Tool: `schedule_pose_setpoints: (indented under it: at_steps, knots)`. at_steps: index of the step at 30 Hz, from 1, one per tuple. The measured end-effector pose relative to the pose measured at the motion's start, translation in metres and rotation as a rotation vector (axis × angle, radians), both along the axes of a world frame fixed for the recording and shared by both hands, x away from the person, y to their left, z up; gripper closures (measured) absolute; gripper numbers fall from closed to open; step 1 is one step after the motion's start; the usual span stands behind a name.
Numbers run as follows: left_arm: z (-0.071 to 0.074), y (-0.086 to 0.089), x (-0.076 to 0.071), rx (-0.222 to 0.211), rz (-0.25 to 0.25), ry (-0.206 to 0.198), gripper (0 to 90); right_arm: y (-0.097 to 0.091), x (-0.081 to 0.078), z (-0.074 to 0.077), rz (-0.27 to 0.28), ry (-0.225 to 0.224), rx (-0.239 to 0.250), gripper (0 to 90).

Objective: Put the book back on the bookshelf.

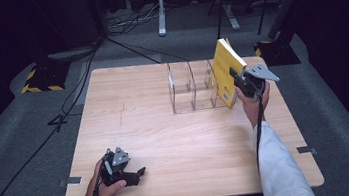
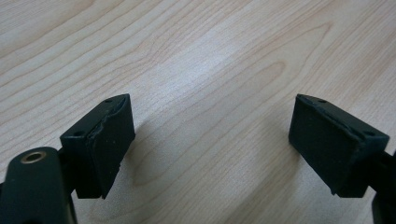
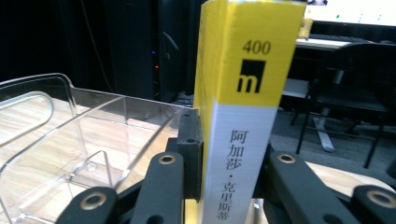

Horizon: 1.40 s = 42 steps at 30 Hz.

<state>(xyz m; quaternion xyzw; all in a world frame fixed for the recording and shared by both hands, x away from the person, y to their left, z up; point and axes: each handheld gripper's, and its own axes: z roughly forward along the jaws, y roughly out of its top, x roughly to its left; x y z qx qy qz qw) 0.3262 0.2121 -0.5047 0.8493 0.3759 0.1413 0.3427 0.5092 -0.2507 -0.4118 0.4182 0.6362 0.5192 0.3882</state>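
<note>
Firmly clamped: yellow book (image 3: 243, 107) (right jaws)

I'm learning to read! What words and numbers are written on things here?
"400" on the yellow book's spine, which the right gripper clamps.
"m", white on a black square, below it.
"阿加莎·克里斯蒂" down the white part; the last character is cut off and unsure.
The cover print in the high view is too small to read.
</note>
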Motion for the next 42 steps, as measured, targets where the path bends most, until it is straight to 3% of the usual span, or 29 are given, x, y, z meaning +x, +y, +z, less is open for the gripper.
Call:
schedule_pose_setpoints:
  at_steps: [11,17,22,37,42]
  knots:
    - [0.0,0.0,0.0,0.0,0.004,-0.001,15.1,-0.01,-0.015,0.004,0.001,0.027,-0.046,67.4]
    - [0.0,0.0,0.0,-0.001,0.005,-0.001,15.1,-0.021,-0.027,0.011,0.028,0.017,-0.048,61.7]
    - [0.0,-0.001,0.0,-0.002,0.004,0.0,14.9,-0.027,-0.033,0.015,0.039,0.034,-0.048,59.4]
    - [0.0,-0.001,0.0,-0.002,0.004,0.0,14.9,-0.042,-0.048,0.02,0.158,0.121,-0.092,40.8]
    - [0.0,-0.001,0.0,-0.002,0.005,0.001,15.0,-0.044,-0.054,0.017,0.197,0.155,-0.141,36.8]
